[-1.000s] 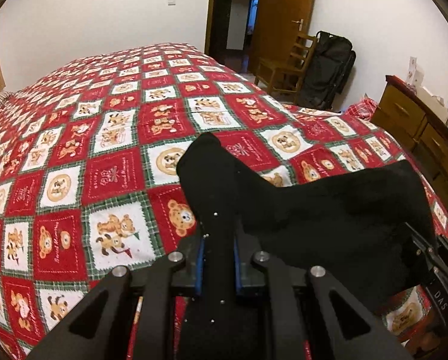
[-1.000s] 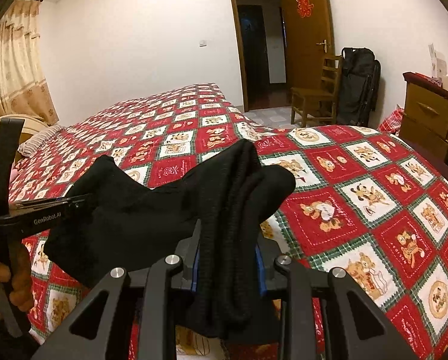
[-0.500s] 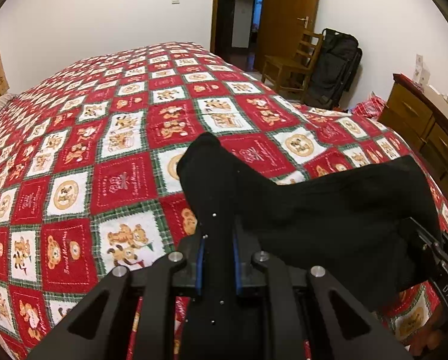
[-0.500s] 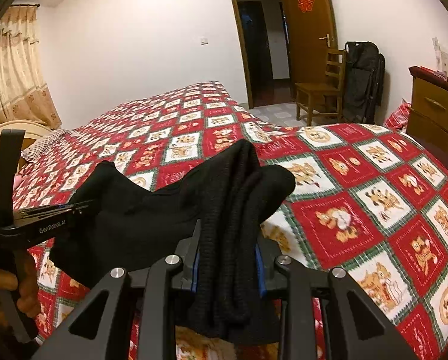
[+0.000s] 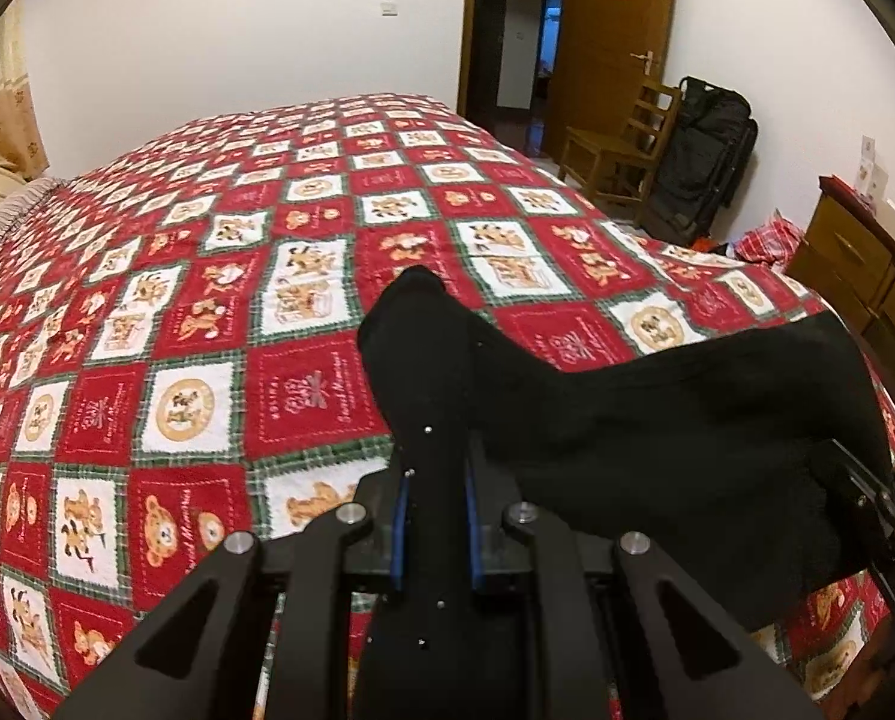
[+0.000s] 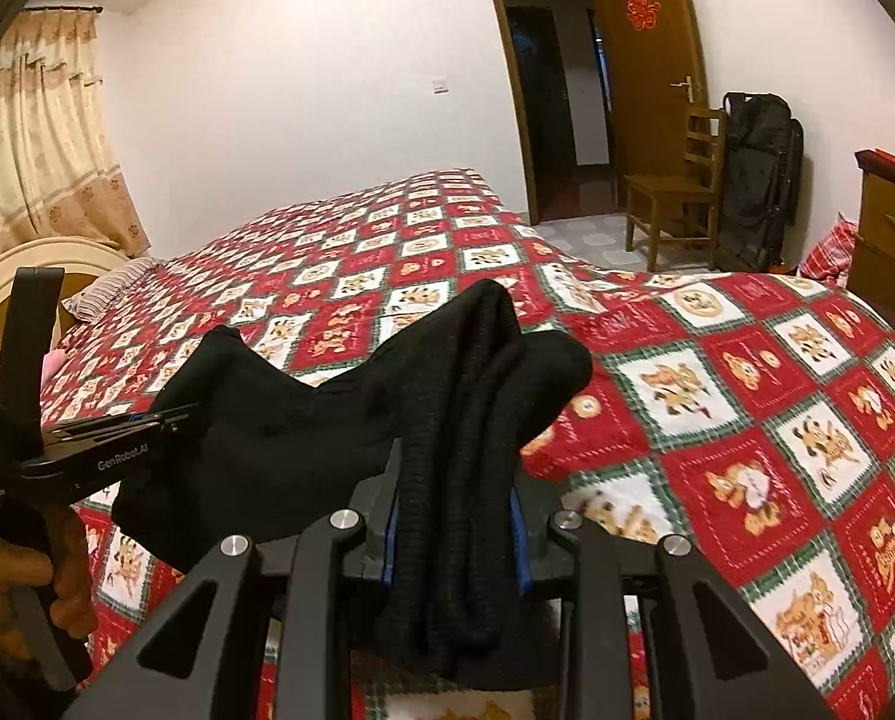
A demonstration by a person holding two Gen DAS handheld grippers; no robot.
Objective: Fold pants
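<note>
Black pants (image 5: 657, 420) hang stretched between my two grippers above the bed. My left gripper (image 5: 434, 516) is shut on one bunched end of the pants, which sticks up past its blue pads. My right gripper (image 6: 454, 534) is shut on the other end, a thick ribbed bundle (image 6: 465, 420). In the right wrist view the left gripper (image 6: 165, 417) shows at the left, held by a hand, with the cloth (image 6: 279, 414) sagging between the two. In the left wrist view the right gripper (image 5: 885, 516) shows at the right edge.
A bed with a red, white and green teddy-bear quilt (image 5: 207, 312) fills the foreground. A wooden chair (image 6: 675, 192) and a black bag (image 6: 759, 174) stand by the open door. A wooden dresser (image 5: 867, 282) is at the right. The headboard (image 6: 27, 276) and pillow are at the left.
Both grippers have lifted a little with the pants still clamped; the views tilt upward and show more of the room. The cloth stays stretched between them.
</note>
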